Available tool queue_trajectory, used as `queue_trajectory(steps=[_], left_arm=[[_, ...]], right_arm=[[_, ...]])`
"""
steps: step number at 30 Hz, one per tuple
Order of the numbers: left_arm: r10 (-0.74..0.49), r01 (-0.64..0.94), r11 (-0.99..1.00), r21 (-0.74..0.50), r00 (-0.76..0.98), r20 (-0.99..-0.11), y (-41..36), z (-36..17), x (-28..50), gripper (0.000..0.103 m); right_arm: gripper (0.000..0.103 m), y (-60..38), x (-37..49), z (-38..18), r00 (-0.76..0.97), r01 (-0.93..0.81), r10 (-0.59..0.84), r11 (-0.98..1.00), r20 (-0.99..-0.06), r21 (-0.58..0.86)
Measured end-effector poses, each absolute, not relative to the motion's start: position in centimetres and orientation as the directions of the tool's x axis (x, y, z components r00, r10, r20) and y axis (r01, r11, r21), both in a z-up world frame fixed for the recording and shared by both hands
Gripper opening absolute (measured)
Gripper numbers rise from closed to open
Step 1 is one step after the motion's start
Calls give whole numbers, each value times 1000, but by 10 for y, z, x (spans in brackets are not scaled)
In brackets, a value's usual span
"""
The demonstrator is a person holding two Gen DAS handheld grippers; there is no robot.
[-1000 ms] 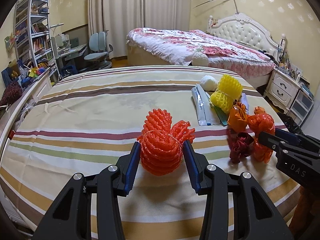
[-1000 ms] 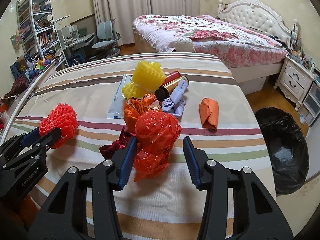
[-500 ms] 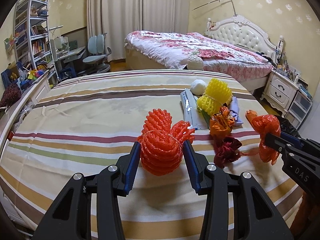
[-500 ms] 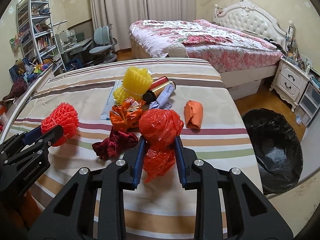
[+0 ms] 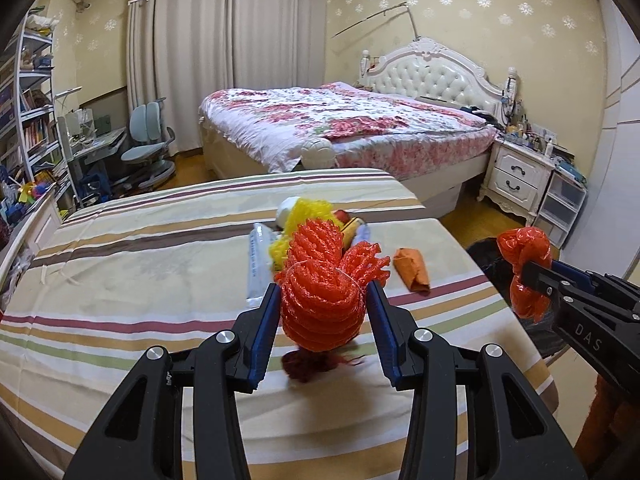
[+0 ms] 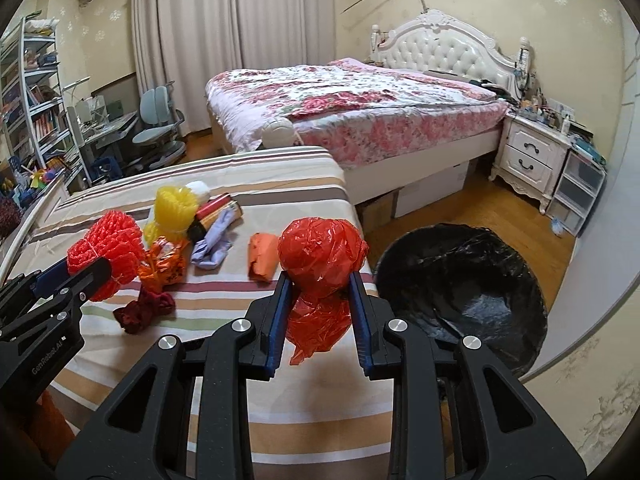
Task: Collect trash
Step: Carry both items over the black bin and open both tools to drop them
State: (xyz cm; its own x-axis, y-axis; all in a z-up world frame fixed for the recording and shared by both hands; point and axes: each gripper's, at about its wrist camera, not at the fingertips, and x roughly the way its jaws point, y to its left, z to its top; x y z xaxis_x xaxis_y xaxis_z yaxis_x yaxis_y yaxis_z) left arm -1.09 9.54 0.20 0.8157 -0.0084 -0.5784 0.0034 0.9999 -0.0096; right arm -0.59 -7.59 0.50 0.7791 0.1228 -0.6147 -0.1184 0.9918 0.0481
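My left gripper is shut on a red foam net, held above the striped table. The right gripper is shut on a crumpled red plastic bag, held just past the table's right edge. In the left wrist view the right gripper shows at the right with its red plastic bag. In the right wrist view the left gripper shows at the left with its foam net. A black trash bag stands open on the floor right of the table.
On the table lie a yellow foam net, an orange foil wrapper, a dark red cloth, an orange packet, a lavender cloth and a clear package. A bed stands behind.
The right jaws closed on the red bag and lifted it off the table. Both grippers moved up and rightward with their loads, and the black bag now fills more of the right view.
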Motion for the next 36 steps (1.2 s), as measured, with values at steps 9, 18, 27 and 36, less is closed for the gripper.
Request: queue_trajectory(steps=[9, 18, 27, 36], left_arm=[[-66, 89, 996, 9, 808, -585, 51, 0, 12, 44], [-120, 157, 987, 16, 811, -573, 3, 0, 37, 44], [-158, 219, 975, 36, 799, -580, -50, -10, 62, 44], [-161, 248, 967, 61, 779, -606, -85, -26, 81, 44]], right_arm=[[28, -119, 4, -7, 781, -29, 70, 997, -620, 76], [28, -166, 20, -13, 792, 72, -22, 996, -611, 58], [28, -205, 37, -30, 766, 145, -59, 986, -641, 82], [28, -222, 45, -39, 749, 182, -81, 980, -658, 86]])
